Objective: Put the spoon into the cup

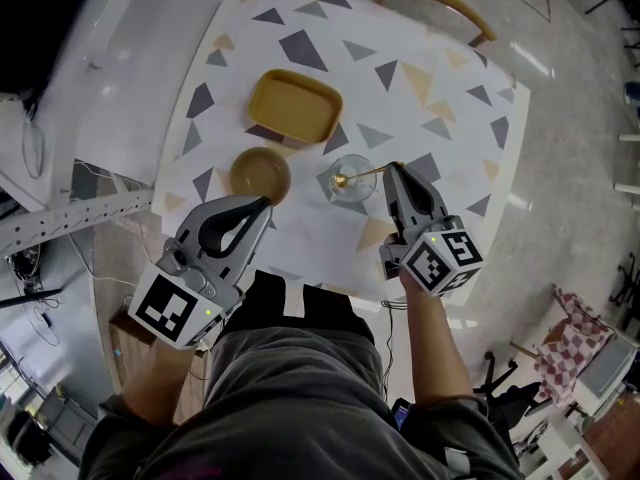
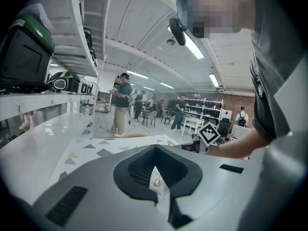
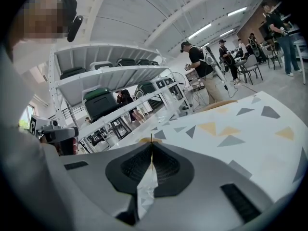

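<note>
A clear glass cup stands on the patterned table. A thin gold spoon slants with its bowl end inside the cup and its handle reaching right. My right gripper is shut on the handle's end, just right of the cup. In the right gripper view the handle's tip pokes up between the closed jaws of the right gripper. My left gripper is shut and holds nothing, beside a wooden bowl. The left gripper shows cup and spoon through the slit in its jaws.
A round wooden bowl sits left of the cup, and a yellow tray lies behind it. A curved wooden chair back stands at the table's far edge. The near table edge is just in front of both grippers.
</note>
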